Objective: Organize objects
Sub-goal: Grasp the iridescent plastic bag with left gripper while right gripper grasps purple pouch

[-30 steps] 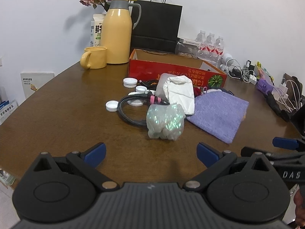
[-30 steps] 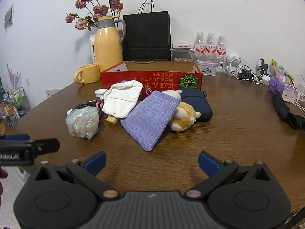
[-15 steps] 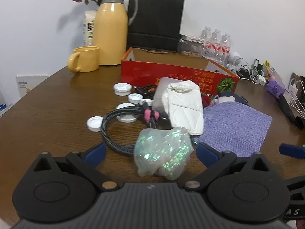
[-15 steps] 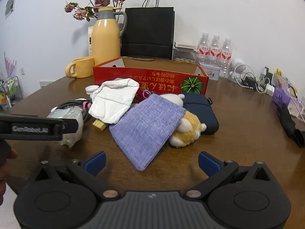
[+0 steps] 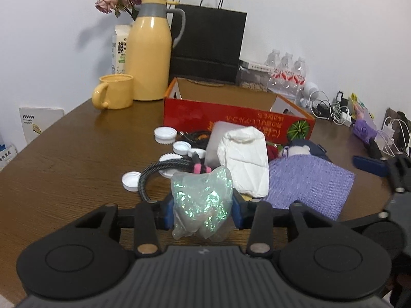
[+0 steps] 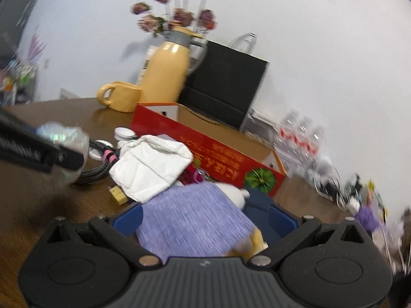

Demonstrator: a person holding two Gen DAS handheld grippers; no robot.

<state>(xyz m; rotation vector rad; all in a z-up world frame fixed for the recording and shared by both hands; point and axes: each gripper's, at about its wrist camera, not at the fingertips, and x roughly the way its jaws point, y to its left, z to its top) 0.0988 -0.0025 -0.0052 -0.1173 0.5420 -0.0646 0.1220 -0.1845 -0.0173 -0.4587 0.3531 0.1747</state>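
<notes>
Left wrist view
Left claw (image 5: 203, 209): low centre of frame; its blue pads have just been closing and now press both sides of the crumpled iridescent plastic bag (image 5: 201, 200).
Bag position: centre foreground, on the brown wooden worktop (image 5: 64, 174), just in front of the coiled black braided cable with pink ties (image 5: 164, 169).
White items: folded white drawstring cloth pouch (image 5: 244, 159) right of centre, behind the bag; white plastic bottle caps (image 5: 165, 134) scattered to the left of it.
Lilac item: lilac knitted cloth (image 5: 308, 182) at right, partly over a white plush toy (image 5: 299, 150).
Box: open red cardboard box with a watermelon print (image 5: 231, 118), mid-frame behind the clutter.
Background: yellow thermos jug (image 5: 150, 56) and yellow mug (image 5: 115, 92), upper left; black paper bag (image 5: 208, 43) upper centre.
Right claw: one blue finger (image 5: 370, 165) enters at the right edge.

Right wrist view
Image quality: tilted, blurred.
Right claw (image 6: 204, 218): bottom centre; fingers apart, one on each side of the lilac knitted cloth (image 6: 190, 220); I cannot tell whether the pads touch it.
Left claw in this view: black finger (image 6: 38, 151) at left edge, iridescent bag (image 6: 64, 134) against it.
Pouch: white pouch (image 6: 151, 164) centre left; red box (image 6: 205, 154) behind it.
</notes>
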